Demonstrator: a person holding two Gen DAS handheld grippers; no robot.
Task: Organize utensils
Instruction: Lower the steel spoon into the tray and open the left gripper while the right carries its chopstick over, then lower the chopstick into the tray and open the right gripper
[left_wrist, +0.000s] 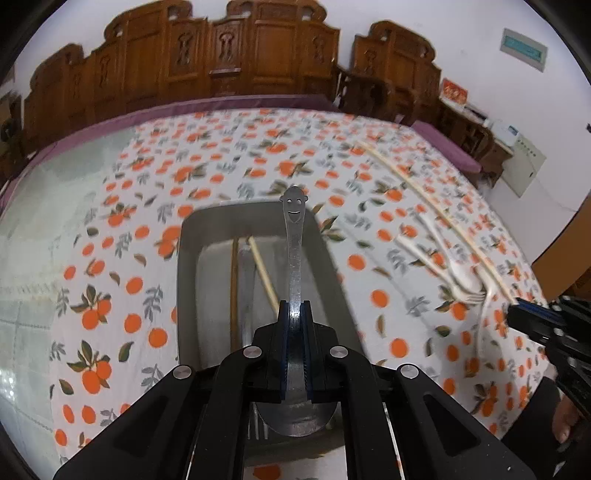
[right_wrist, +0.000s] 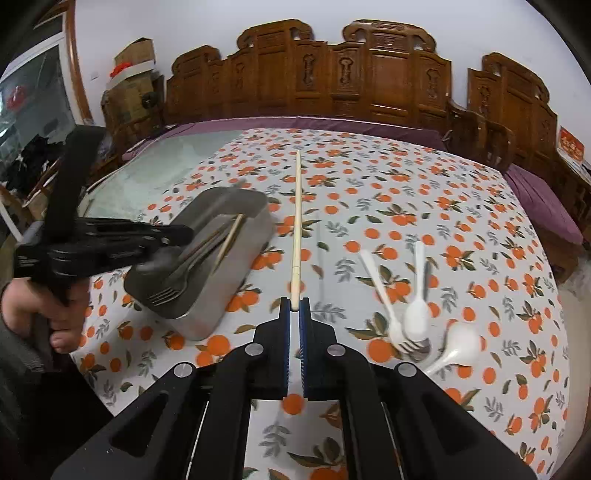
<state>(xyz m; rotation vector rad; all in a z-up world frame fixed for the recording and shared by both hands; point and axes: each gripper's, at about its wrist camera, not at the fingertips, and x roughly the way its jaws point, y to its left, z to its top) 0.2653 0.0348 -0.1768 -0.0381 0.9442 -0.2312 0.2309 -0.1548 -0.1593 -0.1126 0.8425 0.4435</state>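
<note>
My left gripper is shut on a metal spoon with a smiley-face handle, held over the grey metal tray. The tray holds chopsticks and a metal fork. My right gripper is shut on a pale chopstick that points away over the tablecloth, right of the tray. A white plastic fork, a white spoon and a white ladle-shaped spoon lie on the cloth to the right.
The table wears an orange-print cloth, with bare glass at the far left. Carved wooden chairs line the far side. The left gripper and hand show at the left of the right wrist view.
</note>
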